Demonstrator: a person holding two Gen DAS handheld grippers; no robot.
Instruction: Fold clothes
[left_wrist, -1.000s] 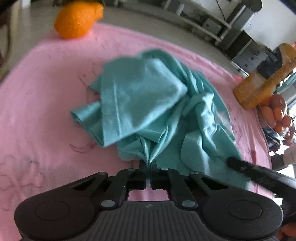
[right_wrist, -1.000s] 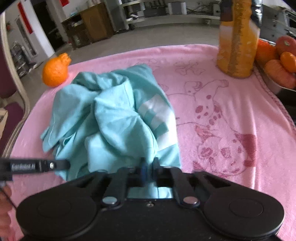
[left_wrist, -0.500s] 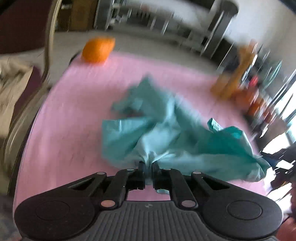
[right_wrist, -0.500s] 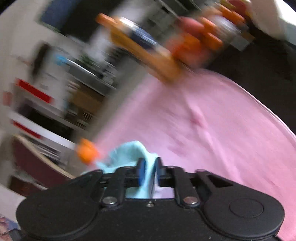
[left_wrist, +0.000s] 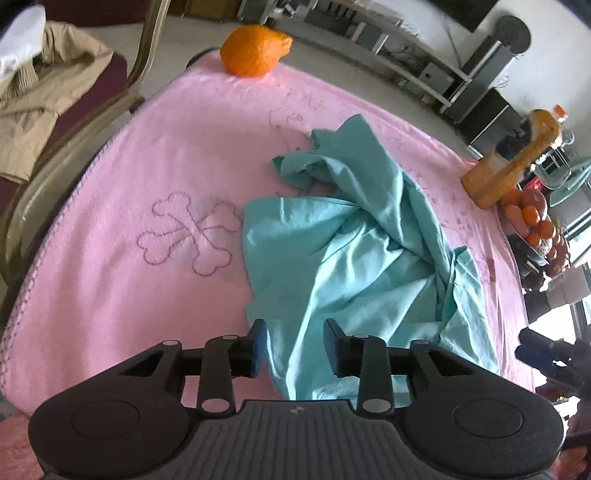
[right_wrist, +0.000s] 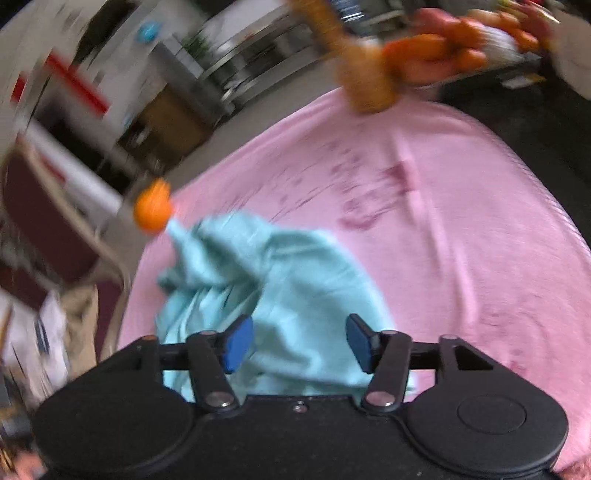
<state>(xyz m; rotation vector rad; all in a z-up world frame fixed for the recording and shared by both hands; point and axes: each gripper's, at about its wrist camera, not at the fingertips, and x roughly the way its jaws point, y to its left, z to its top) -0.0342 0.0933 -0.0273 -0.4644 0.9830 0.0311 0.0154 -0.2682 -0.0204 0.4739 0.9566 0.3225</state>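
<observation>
Here, a crumpled teal garment (left_wrist: 354, 254) lies on fuzzy pink terry towel (left_wrist: 147, 177), both hand-held grippers (left_wrist: 295, 345) (right_wrist: 297, 341) spread wide, empty.

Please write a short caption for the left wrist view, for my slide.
Open left gripper over a crumpled teal garment on a pink towel.

Home living room, pink towel-covered table (left_wrist: 155, 155), fruit bowl (left_wrist: 532, 221), chair (left_wrist: 92, 110) with jacket, shelving (left_wrist: 406, 40) behind

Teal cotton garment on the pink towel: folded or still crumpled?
Crumpled. The teal cotton garment lies bunched in twisted ridges, no flat folded edges.
</observation>
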